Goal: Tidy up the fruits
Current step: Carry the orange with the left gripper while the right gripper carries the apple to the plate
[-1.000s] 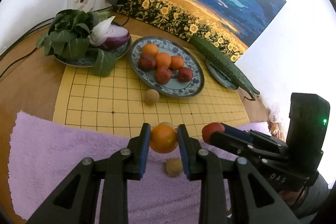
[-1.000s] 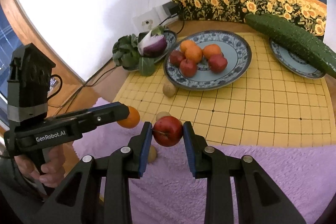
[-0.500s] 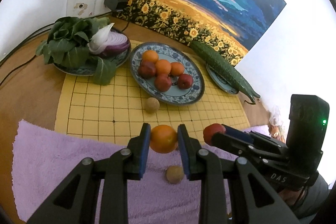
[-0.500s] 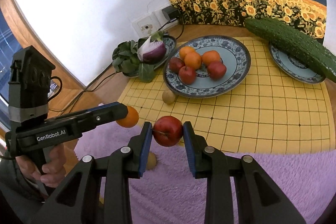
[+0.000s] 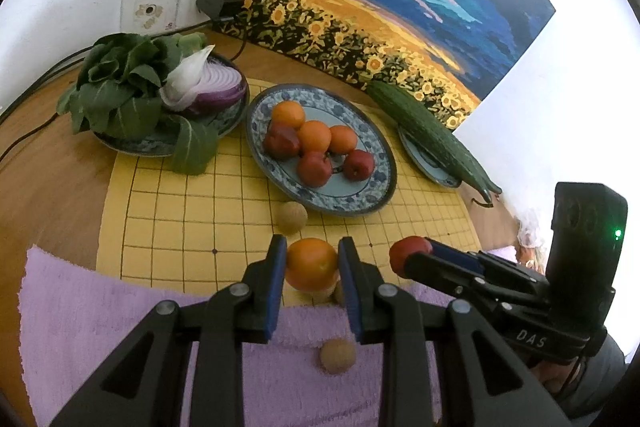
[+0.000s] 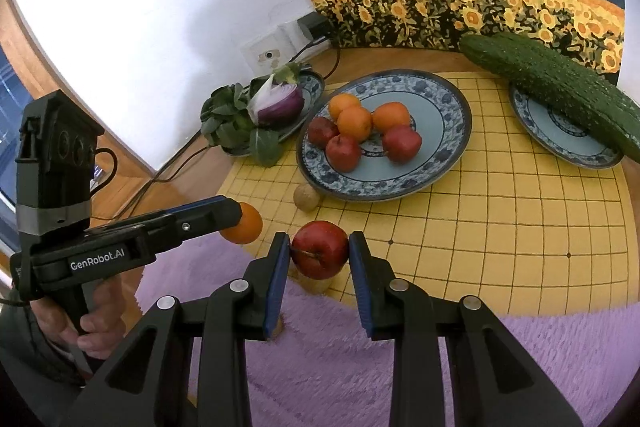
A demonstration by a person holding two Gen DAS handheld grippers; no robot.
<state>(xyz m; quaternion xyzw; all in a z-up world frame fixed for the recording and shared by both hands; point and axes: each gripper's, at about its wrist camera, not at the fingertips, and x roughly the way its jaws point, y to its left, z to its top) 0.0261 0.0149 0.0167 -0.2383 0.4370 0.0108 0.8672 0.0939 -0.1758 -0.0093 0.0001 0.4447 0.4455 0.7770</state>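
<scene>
Two fruits pinched: orange [image 5: 311, 263] between left fingers [image 5: 277, 277] (apple [image 6: 320, 255], right).

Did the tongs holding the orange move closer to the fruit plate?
Yes. The left tongs carried the orange forward, toward the fruit plate, which now looks nearer.

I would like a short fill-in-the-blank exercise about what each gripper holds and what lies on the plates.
1. The left gripper is shut on an ____.
2. The right gripper is shut on a red ____.
3. The fruit plate holds three oranges and ____ apples.
4. The cucumber lies across a ____.

Missing words: orange; apple; three; plate
</scene>
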